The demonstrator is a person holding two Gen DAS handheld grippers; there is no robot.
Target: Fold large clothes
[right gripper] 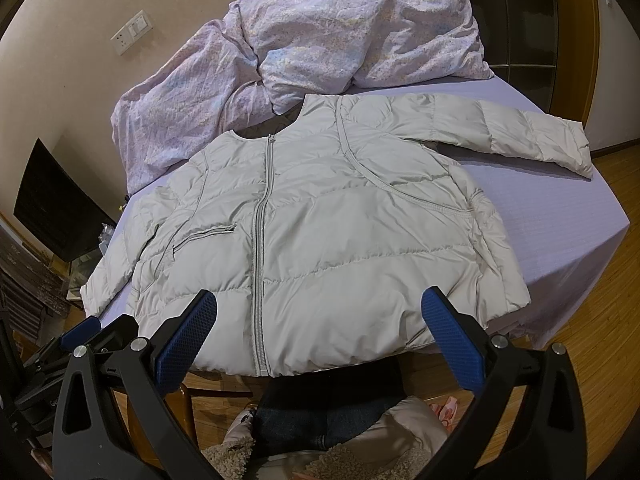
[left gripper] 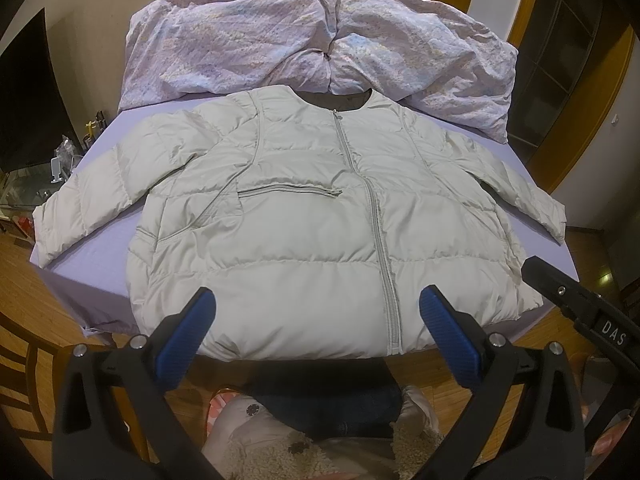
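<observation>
We see no fold made yet: the pale grey puffer jacket [left gripper: 320, 216] lies flat, front up and zipped, on the lavender bed [left gripper: 96, 248], both sleeves spread out to left and right. All folding is left, we judge: sleeves in, then body doubled. Its long axis runs near to far, collar at the far end against the rumpled floral duvet [left gripper: 304, 32], hem at the near edge, hanging slightly over it. The zip [right gripper: 260, 248] marks that axis. Left hand-held gripper [left gripper: 316, 332] hovers over the near hem, jaws wide apart, gripping nothing. Right hand-held gripper [right gripper: 320, 332] likewise: spread wide, empty, above the hem.
</observation>
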